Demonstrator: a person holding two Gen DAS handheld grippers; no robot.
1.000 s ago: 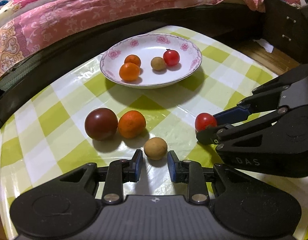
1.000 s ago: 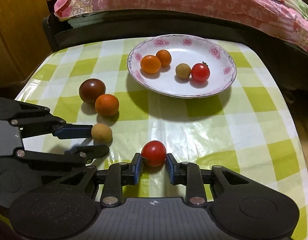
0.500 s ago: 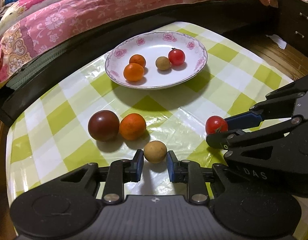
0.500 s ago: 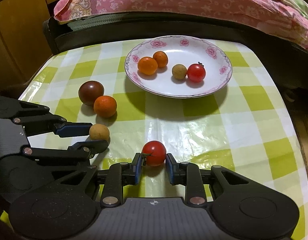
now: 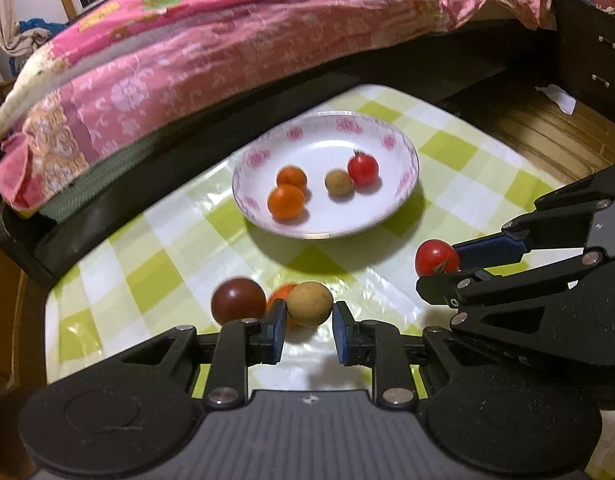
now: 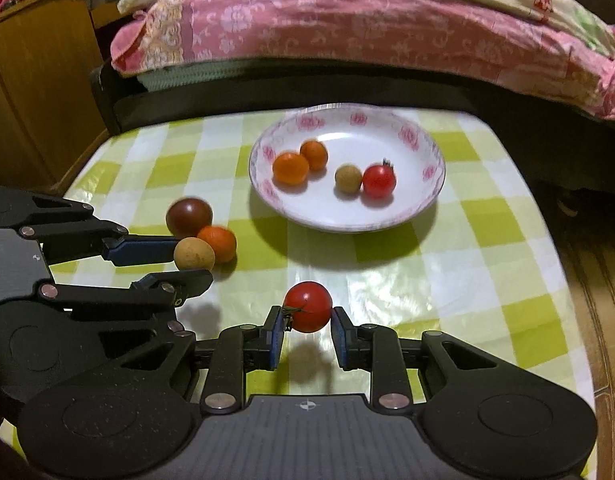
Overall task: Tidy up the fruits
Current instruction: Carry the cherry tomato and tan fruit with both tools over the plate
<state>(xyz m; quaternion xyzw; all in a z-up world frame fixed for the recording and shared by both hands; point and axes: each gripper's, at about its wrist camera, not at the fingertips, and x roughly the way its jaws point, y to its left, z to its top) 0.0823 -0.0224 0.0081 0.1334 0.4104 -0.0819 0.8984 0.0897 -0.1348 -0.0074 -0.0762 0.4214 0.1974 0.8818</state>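
Both grippers seemingly hold fruit aloft: left gripper [image 5: 310,322] a longan [image 5: 310,304], right gripper [image 6: 306,335] a tomato [image 6: 308,306].

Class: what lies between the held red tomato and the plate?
Only bare checked tablecloth between the red tomato and plate, seen in the right wrist view.

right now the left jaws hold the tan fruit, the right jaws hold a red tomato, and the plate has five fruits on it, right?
Not quite: the plate holds four fruits, not five, as the right wrist view shows. The tan fruit and red tomato are as you say.
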